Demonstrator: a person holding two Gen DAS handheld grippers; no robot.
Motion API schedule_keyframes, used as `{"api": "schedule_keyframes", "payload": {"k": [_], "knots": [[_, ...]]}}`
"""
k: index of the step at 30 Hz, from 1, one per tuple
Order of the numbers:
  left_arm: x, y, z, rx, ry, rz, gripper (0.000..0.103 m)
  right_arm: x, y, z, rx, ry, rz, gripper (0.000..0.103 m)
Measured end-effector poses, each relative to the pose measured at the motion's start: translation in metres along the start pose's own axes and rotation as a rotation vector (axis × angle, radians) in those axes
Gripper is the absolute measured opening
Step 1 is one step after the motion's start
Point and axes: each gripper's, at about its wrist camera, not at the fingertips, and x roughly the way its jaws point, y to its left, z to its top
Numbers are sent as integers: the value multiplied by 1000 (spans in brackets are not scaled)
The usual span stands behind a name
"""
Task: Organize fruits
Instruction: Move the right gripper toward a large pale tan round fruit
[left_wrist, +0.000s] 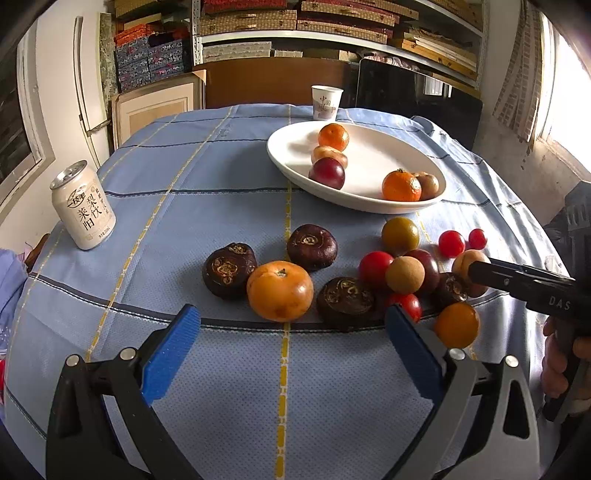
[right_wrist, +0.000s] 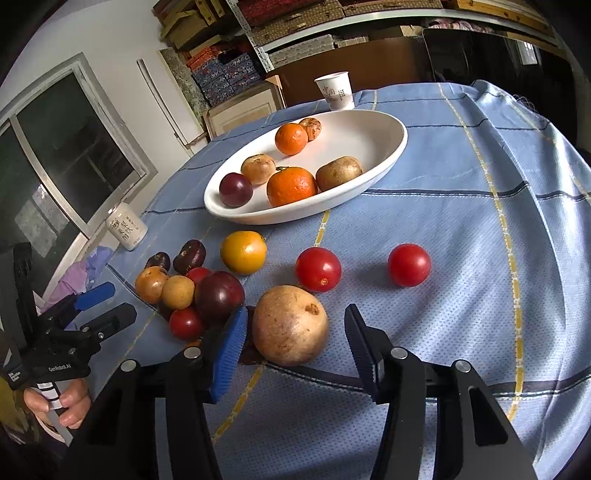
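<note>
right tongs (right_wrist: 295, 339) straddle the tan fruit (right_wrist: 290, 325) on the tabletop (right_wrist: 443, 221), pads not yet pressing. left tongs (left_wrist: 291, 332) gape, empty. pick step; next: close, lift, carry to the dish (right_wrist: 388, 155) at 12 o'clock.

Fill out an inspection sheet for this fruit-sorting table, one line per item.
Surface: blue checked tablecloth, wrinkled at the far right edge.
Job's things: white oval dish holds six fruits, two of them tangerines; loose on the cloth are a tan round fruit, two cherry tomatoes, water chestnuts and a persimmon.
Clutter: drink can, paper cup.
Grippers: right gripper open, straddling the tan round fruit, blue pad close beside it, black pad apart; left gripper open, empty.
Cables: nothing seen.
Surroundings: shelves of boxes, windows at both sides.
</note>
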Motion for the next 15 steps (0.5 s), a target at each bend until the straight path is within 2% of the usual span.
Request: {"api": "schedule_keyframes", "payload": {"k": [9, 15], "knots": [[0, 1, 0, -3, 4, 1, 99, 7, -7, 1, 50, 30, 63, 44], [0, 9, 0, -29, 1, 3, 99, 0, -9, 1, 61, 3, 62, 43]]}}
